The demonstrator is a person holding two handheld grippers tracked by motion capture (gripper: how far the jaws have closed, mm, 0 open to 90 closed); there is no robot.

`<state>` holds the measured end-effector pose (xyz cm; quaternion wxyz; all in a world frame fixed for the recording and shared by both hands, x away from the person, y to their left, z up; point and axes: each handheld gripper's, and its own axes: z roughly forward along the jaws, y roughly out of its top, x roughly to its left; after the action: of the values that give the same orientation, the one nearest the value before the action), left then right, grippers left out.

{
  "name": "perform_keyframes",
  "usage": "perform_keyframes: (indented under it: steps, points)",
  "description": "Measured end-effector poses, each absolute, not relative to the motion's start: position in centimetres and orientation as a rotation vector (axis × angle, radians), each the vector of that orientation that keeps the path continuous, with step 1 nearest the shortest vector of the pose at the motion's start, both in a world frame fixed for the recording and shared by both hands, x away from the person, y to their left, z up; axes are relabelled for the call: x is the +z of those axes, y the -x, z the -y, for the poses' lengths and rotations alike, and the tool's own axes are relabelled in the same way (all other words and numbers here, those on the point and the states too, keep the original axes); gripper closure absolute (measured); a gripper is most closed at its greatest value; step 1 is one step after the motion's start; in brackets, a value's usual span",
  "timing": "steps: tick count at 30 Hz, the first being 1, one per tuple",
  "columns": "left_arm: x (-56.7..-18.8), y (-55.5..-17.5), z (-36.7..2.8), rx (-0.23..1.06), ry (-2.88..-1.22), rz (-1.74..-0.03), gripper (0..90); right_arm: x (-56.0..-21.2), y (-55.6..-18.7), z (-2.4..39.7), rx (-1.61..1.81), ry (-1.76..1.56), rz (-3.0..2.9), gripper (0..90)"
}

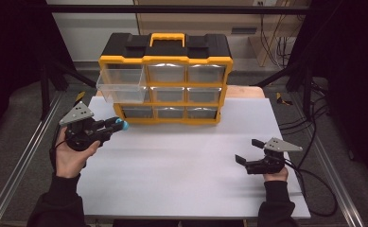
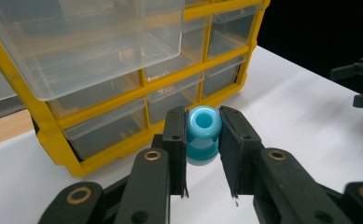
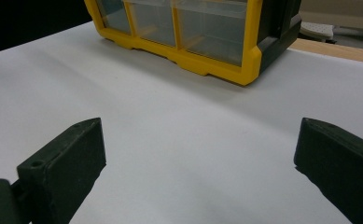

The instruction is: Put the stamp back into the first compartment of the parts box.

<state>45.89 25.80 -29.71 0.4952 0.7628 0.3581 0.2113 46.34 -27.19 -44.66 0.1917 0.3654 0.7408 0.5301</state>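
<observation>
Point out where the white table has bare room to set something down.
The white table is bare between the left gripper holding the blue bead and the open right gripper. It is crowded at the back, by the yellow organizer and its pulled-out drawer.

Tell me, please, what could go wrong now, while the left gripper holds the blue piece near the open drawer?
1. The left gripper pinches the blue spool on its rounded sides only; it might slip out and roll across the white table.
2. The open drawer sticks out above the gripper; a lift straight up could knock its underside.
3. The right gripper rests open and far off, so it likely cannot steady the organizer if pushed.
</observation>
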Motion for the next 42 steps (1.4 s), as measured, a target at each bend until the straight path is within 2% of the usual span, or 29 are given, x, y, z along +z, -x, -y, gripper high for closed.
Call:
perform_keyframes:
  steps: [42]
  points:
    - [-23.5, -46.5, -26.2, 0.609, -1.825, -0.841, 72.5, -44.6, -46.3, 27.2, 1.491, -1.027, -2.077, 2.5]
